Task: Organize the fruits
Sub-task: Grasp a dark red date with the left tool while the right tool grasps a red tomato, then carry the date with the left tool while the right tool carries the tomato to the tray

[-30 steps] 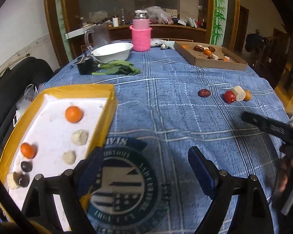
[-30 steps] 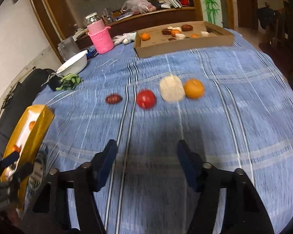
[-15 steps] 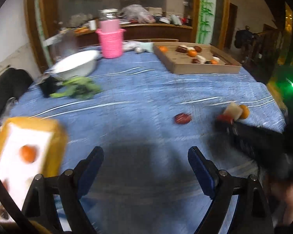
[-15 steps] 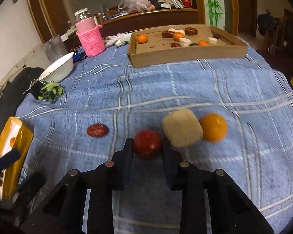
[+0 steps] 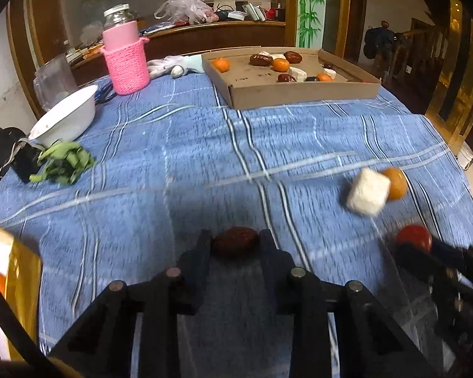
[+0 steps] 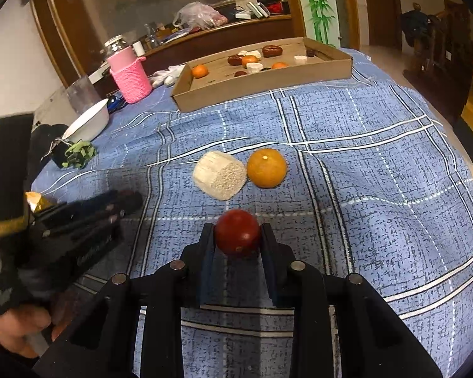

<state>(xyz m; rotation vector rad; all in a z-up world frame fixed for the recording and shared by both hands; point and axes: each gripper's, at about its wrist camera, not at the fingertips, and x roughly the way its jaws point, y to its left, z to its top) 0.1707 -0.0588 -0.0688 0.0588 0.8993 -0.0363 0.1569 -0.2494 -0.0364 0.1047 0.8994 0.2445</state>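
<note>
Fruits lie loose on the blue checked tablecloth (image 6: 378,163), with the cardboard box (image 6: 268,85) at its far side as the landmark. Half a second ago the left gripper (image 5: 235,245) was spread wide above bare cloth; now its fingers press both ends of the dark red date (image 5: 235,245), which sits on the cloth well in front of the box. The right gripper (image 6: 237,236) already flanked the red tomato (image 6: 237,231) then, and now clamps it on both sides, nearer the camera than before, well in front of the box.

Between the tomato and the box, a pale cut chunk (image 6: 220,179) and an orange (image 6: 266,167) lie just beside each other, nearly touching; in the left view the chunk (image 5: 367,191) overlaps the orange (image 5: 395,182). They stand between the held tomato and the box. Left of the box stand a pink knitted jar cover (image 6: 131,78) around a glass jar, a white bowl (image 6: 88,124), a clear jug (image 5: 55,82) and a green bundle (image 5: 63,163). A yellow-rimmed tray (image 5: 19,271), far left of the box, is mostly cut off.

Counted: four loose pieces on the cloth, namely one date, one tomato, one chunk, one orange. Inside the box, three oranges show, several dates and pale chunks too small to count surely
</note>
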